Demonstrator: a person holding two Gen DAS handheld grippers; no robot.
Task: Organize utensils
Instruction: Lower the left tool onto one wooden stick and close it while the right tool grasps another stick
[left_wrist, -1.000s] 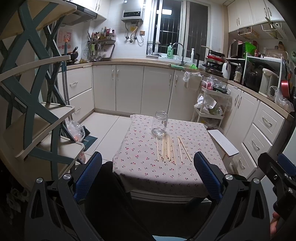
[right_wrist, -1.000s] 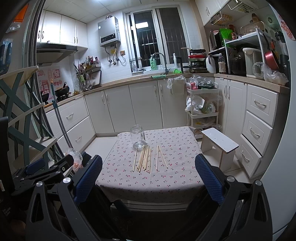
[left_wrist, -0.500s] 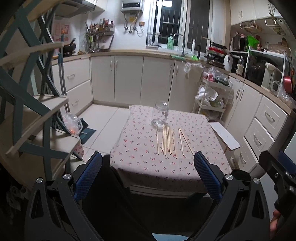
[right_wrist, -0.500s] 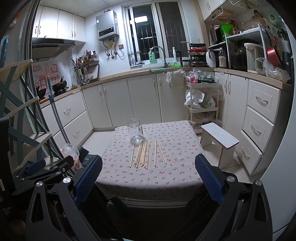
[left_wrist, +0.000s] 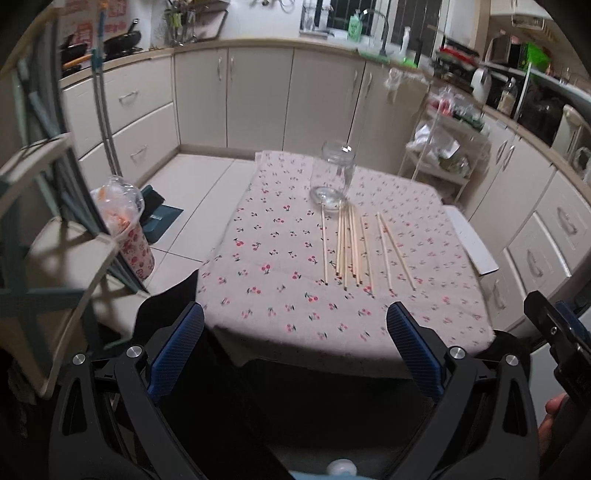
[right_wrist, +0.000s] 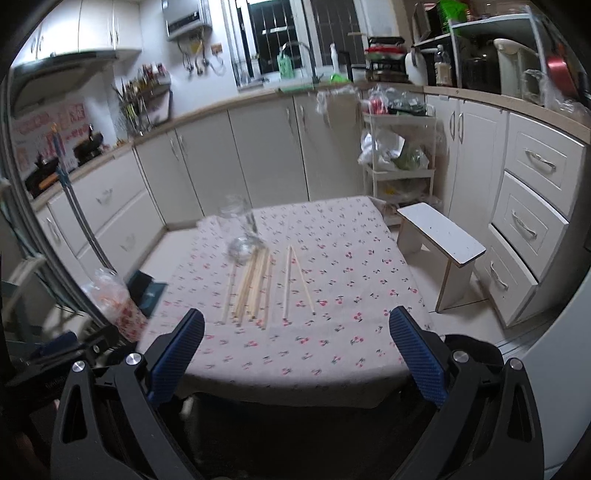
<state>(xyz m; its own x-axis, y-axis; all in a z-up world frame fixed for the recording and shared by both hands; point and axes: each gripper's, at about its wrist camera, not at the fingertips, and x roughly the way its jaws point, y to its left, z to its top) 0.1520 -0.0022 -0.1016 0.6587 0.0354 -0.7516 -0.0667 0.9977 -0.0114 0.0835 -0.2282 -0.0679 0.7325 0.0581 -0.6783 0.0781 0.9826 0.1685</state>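
Approach step: left gripper & right gripper, fingers apart & empty, hover off desk near edge; chopsticks lie mid-desk before glass jar, next needing a pinch on one stick.

A home kitchen: cream cabinets run under a worktop along the walls, with a sink tap below the barred window. Left of the window hangs a water heater; farther left, pans sit on the stove.
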